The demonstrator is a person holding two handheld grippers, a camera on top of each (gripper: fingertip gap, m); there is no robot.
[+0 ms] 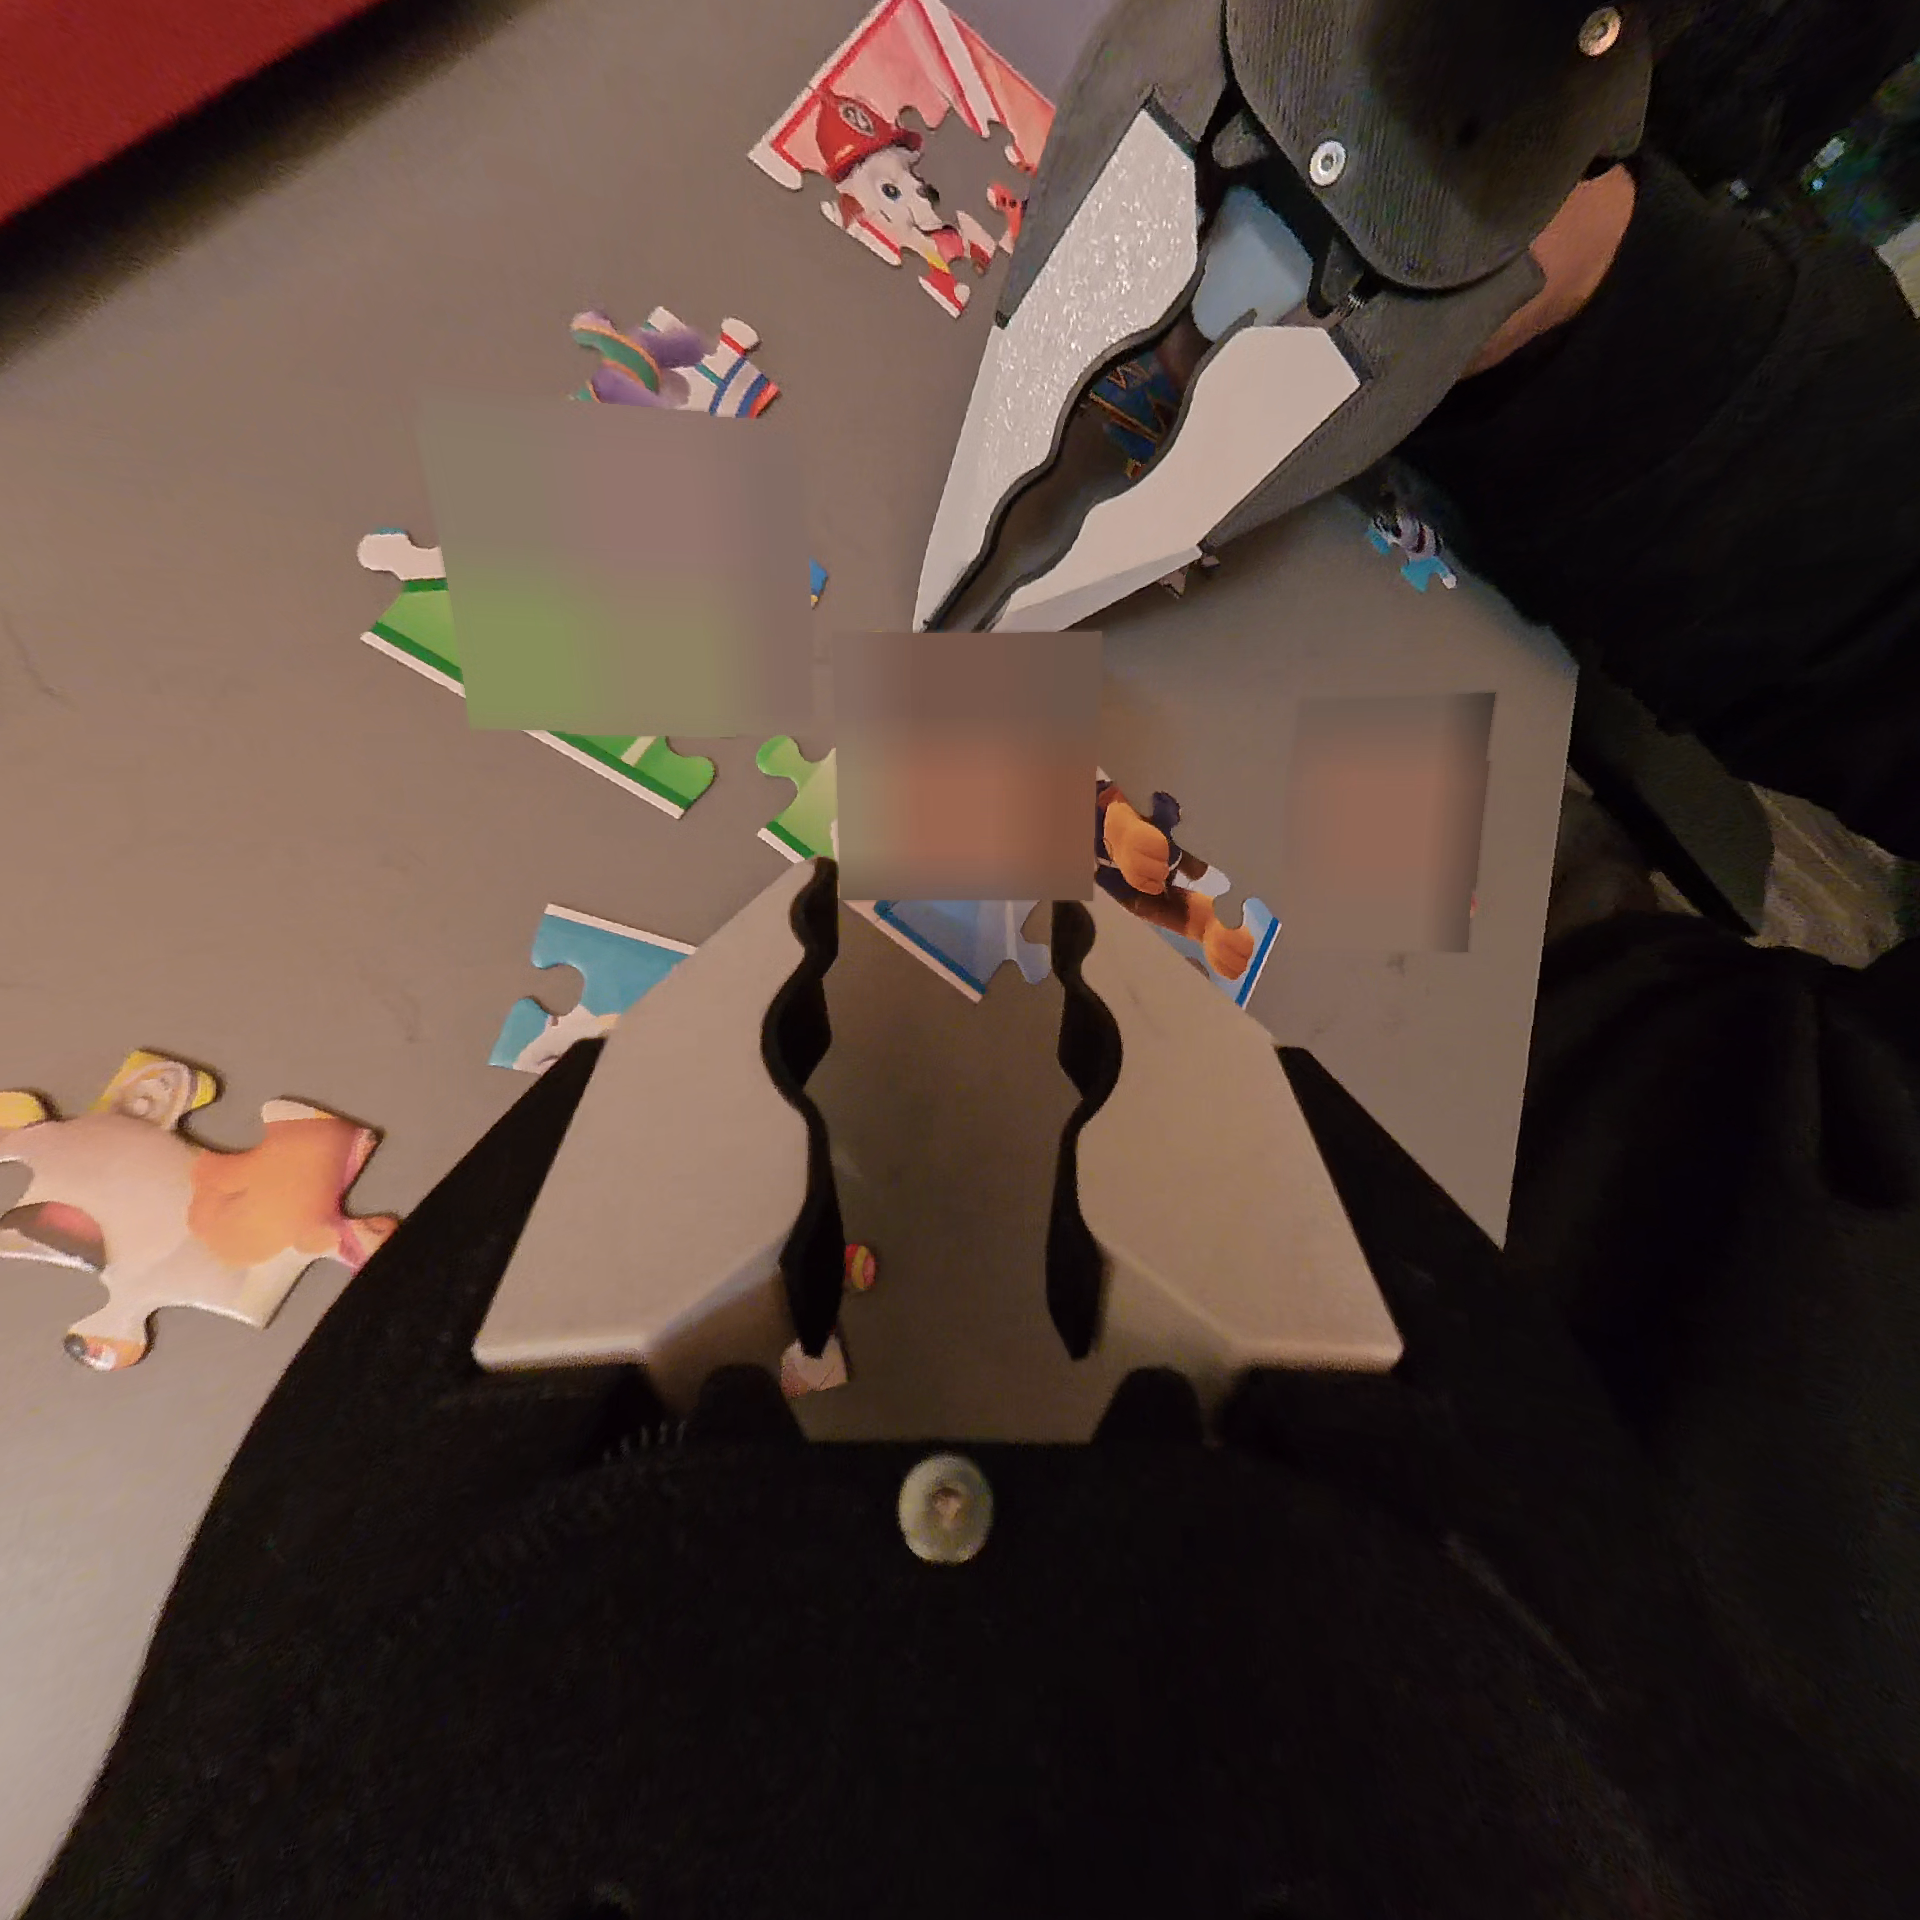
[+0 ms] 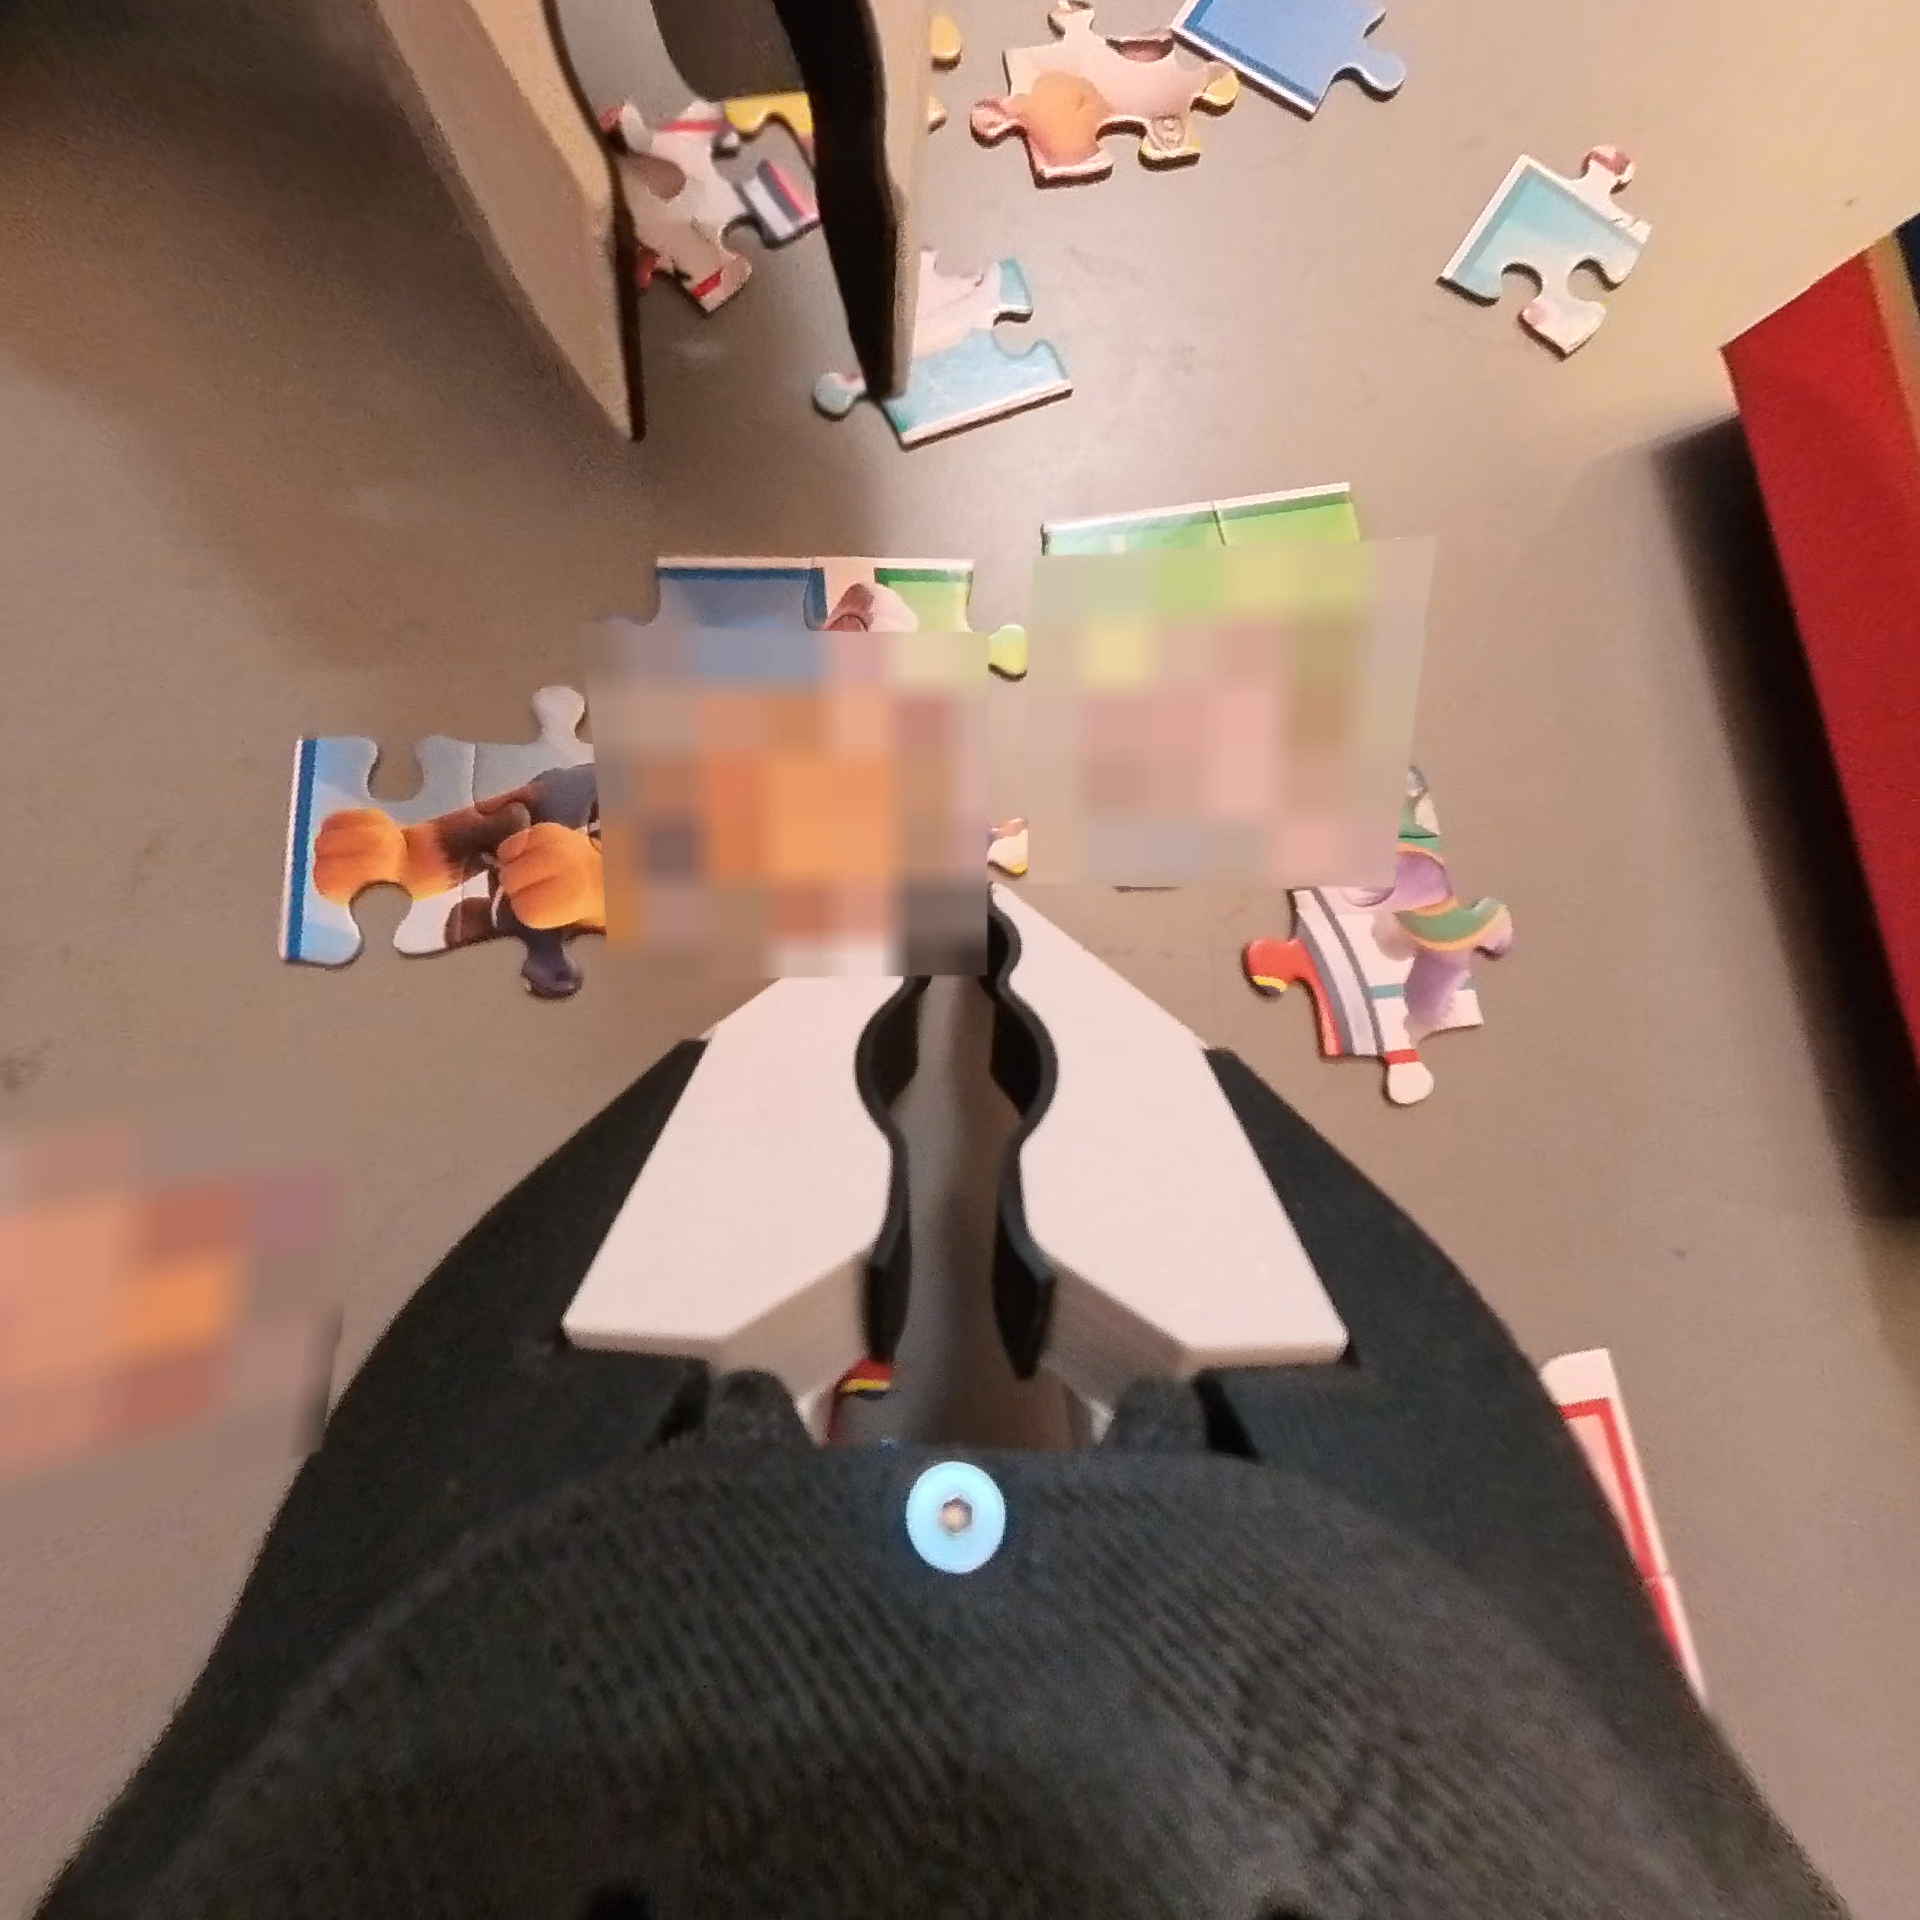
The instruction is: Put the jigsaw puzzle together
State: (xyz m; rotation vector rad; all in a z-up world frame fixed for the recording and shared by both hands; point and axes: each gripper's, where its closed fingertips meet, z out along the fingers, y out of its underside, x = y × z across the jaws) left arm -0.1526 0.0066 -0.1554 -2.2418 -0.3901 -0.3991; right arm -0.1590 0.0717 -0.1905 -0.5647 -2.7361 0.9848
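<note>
Left claw [image 1: 940, 904] gapes bare over blue-edged puzzle pieces [image 1: 1195, 894] on the grey tabletop [image 1: 208, 727]; right claw [image 2: 961, 935] nearly closed, tips blurred, grasp unclear. No legible writing.

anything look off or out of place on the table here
Nothing looks damaged or spilled. Jigsaw pieces lie scattered face up on the grey table, some joined, like the red-bordered group, others loose at odd angles, like the orange-and-white piece. That is ordinary for an unfinished puzzle.
</note>
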